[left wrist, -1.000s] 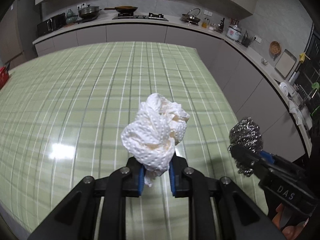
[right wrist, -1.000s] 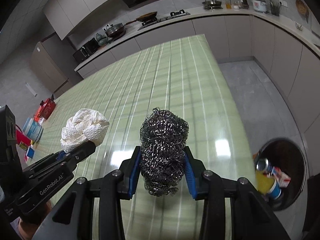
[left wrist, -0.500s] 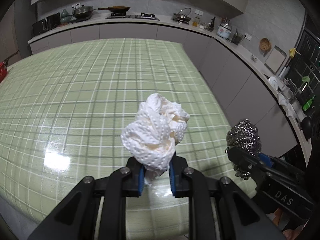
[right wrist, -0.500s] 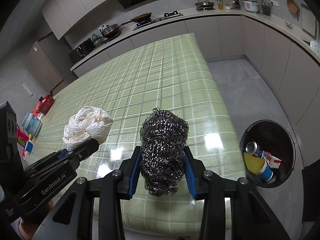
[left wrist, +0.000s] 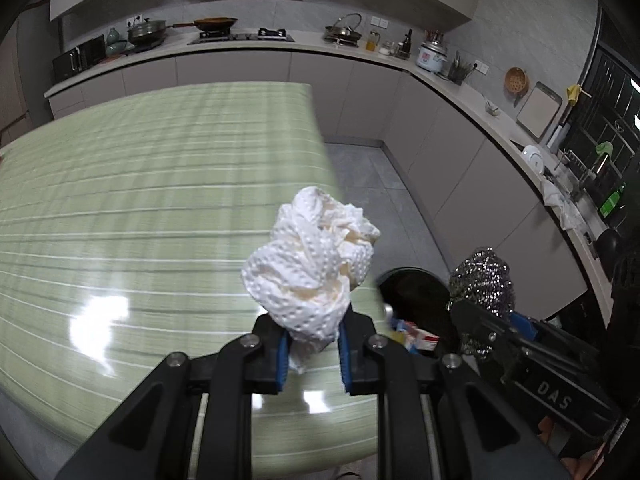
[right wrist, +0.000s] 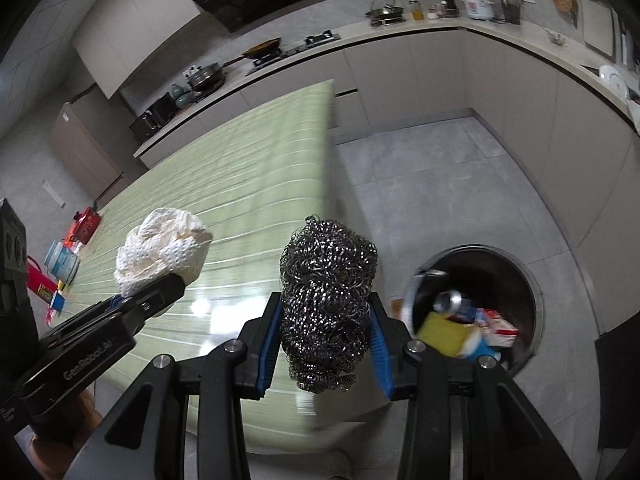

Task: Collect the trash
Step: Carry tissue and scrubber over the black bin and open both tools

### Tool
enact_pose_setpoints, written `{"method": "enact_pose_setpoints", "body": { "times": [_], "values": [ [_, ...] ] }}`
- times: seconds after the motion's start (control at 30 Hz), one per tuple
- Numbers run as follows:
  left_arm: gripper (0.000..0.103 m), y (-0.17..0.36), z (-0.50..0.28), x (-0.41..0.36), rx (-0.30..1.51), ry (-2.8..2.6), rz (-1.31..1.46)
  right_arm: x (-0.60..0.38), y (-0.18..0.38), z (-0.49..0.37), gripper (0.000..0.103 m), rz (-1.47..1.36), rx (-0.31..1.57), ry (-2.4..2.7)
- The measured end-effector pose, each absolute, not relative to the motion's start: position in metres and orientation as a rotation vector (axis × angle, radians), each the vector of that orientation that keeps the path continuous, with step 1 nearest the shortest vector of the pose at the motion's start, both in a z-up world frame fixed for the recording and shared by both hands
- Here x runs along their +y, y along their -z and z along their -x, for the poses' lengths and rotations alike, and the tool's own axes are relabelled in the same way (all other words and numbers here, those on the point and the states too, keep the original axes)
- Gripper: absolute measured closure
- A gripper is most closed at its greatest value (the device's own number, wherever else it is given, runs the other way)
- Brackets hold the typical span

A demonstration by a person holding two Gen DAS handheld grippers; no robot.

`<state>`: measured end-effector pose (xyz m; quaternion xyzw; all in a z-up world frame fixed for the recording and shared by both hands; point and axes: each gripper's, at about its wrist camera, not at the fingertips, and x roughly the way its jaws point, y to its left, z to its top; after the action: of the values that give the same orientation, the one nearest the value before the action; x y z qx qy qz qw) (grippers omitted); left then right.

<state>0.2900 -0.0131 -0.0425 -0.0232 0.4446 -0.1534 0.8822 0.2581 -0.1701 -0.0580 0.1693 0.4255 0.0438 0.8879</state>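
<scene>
Both views have swung right since half a second ago: the green checked surface now blurs leftward and the trash bin looms nearer. The left gripper fingers pinch the crumpled paper towel; the right gripper fingers clamp the steel wool. Only the right view shows the can inside.

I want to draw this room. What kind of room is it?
A home kitchen, most likely: a gas stove with a frying pan, a rice cooker on the counter, and a microwave.
</scene>
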Motion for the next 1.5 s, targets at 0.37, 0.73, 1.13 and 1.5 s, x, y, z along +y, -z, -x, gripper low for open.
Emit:
{"method": "enact_pose_setpoints", "body": {
  "times": [0.37,0.73,1.13,1.5],
  "values": [
    [0.082,0.069,-0.287,-0.130,0.971,0.380,0.031,-0.310,0.090,-0.254,0.061,-0.364,0.912,-0.008],
    [0.082,0.131,-0.285,-0.177,1.091,0.356,0.007,-0.352,0.155,-0.270,0.060,-0.368,1.011,-0.021],
    [0.080,0.164,-0.298,-0.198,1.163,0.307,0.013,-0.362,0.203,-0.307,0.058,-0.369,1.078,-0.087],
    [0.040,0.157,-0.299,-0.209,1.146,0.251,0.017,-0.379,0.197,-0.315,0.036,-0.375,0.997,-0.049]
  ]
}}
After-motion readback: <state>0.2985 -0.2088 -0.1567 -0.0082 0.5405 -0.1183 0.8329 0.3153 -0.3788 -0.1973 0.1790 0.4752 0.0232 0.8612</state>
